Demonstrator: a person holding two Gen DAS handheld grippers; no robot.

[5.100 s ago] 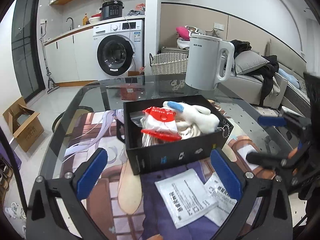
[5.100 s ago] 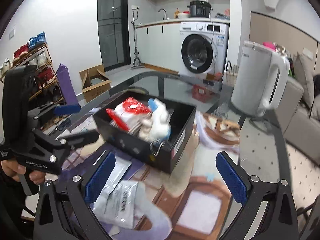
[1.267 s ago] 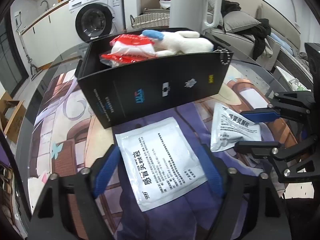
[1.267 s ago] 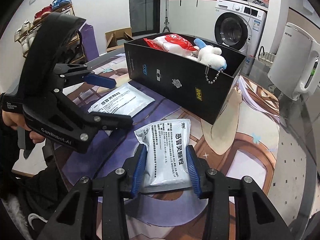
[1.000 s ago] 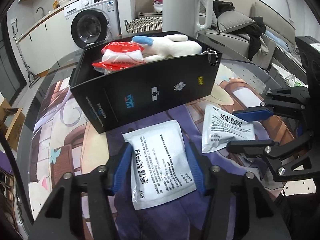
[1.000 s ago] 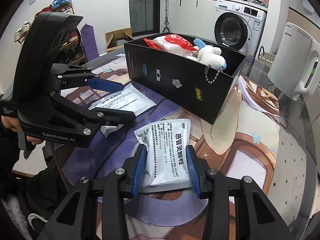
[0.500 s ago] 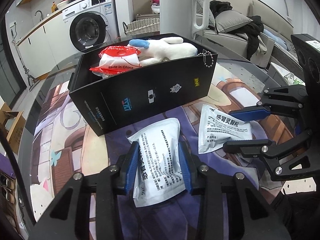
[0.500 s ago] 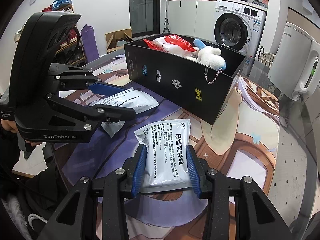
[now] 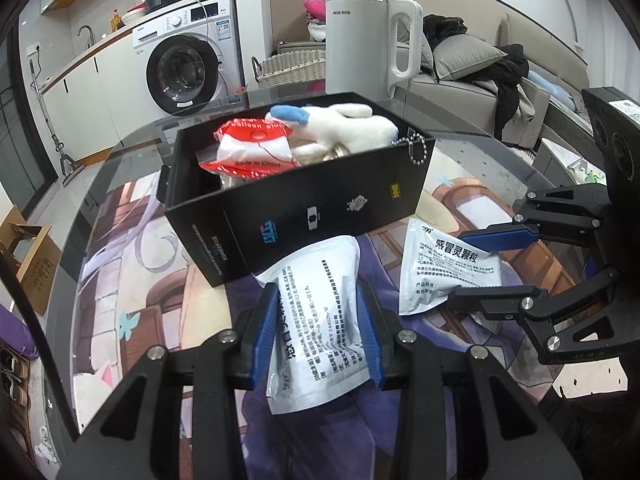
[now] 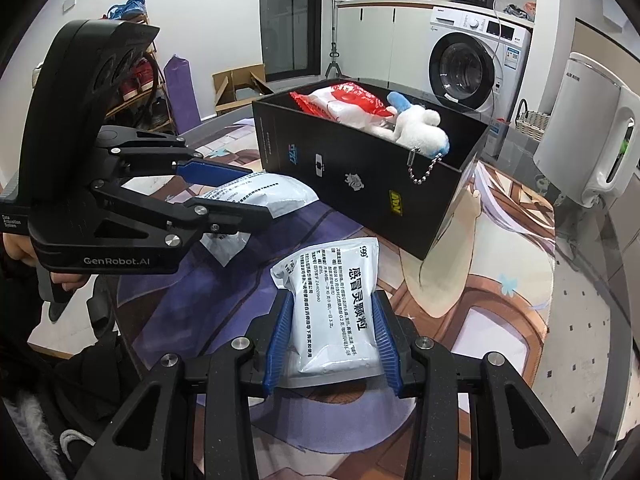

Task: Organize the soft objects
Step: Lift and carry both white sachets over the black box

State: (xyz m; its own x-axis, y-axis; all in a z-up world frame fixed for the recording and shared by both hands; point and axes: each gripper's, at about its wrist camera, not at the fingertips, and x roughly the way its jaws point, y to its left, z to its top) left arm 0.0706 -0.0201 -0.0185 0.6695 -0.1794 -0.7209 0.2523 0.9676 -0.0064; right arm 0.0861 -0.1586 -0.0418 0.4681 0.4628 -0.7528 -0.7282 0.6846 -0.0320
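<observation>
Beside the box (image 9: pixel 320 208), left gripper (image 9: pixel 318 336) and right gripper (image 10: pixel 332 336) each clamp a sachet (image 9: pixel 320 312) (image 10: pixel 340 312); lifting into the box likely follows.

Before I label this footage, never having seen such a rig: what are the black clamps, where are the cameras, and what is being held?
The clamps are hand-held grippers, one per hand, each with a fisheye camera looking along its blue-padded fingers. The left gripper is shut on a white pouch; the right gripper is shut on a second pouch. Each view also shows the other gripper from the side. Ahead on the printed mat stands a black box holding a plush toy and a red-and-white bag.
</observation>
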